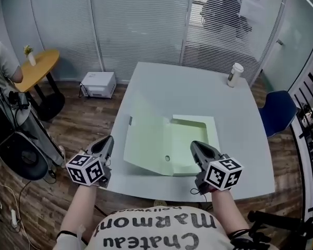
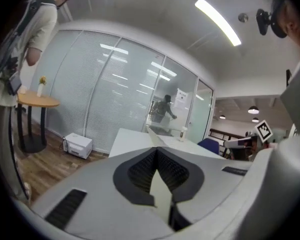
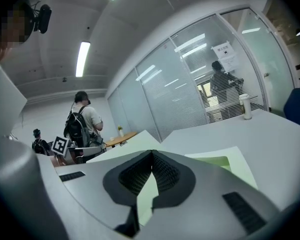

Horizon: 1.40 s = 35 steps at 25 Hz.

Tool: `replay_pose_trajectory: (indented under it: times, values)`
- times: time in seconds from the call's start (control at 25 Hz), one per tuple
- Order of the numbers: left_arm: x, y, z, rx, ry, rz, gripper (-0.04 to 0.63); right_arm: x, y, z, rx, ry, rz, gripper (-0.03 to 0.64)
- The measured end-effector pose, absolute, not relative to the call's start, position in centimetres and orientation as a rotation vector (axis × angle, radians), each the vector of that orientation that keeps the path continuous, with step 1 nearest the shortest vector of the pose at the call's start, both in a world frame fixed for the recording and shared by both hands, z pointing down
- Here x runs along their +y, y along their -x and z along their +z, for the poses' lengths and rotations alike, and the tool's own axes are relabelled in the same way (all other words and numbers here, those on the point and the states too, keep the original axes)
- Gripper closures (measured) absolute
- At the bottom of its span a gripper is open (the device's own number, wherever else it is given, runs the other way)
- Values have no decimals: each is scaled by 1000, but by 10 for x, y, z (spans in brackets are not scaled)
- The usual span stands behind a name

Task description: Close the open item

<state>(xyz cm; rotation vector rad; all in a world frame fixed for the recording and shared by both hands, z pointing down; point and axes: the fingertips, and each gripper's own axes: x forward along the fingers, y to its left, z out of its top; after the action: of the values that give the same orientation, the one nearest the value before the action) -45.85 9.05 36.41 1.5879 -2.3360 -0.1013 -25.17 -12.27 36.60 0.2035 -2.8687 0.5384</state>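
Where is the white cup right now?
In the head view the cup stands at the table's far right corner, beyond the open green folder.

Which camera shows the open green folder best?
The head view: the whole green folder lies open on the table, lid raised at left. The left gripper view catches only the lid's edge; the right gripper view shows parts past its jaws.

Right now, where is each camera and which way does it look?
Head view: on the person's head, looking steeply down at the open file box on the table; left hand-held gripper, right hand-held gripper, forearms show.
Left gripper view: on that gripper, facing across the table; its shut jaws show.
Right gripper view: on that gripper, facing the file box; shut jaws show.
All three share the lidded cup.
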Motion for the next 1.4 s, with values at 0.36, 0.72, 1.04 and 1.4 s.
replay_pose_trajectory:
  times: [0.36, 0.72, 1.04, 1.4]
  values:
    - [-5, 500, 386, -2177, -1602, 81, 605, -185, 254, 391, -2821, -231, 613, 618]
    - [-68, 469, 357, -2085, -1795, -43, 605, -222, 249, 418, -2767, -307, 712, 618]
    - [-104, 432, 321, -1977, -1988, -37, 606, -227, 244, 417, -2769, -355, 756, 618]
    - [-147, 392, 322, -1858, -2106, 23, 605, -247, 207, 421, -2779, -491, 803, 618]
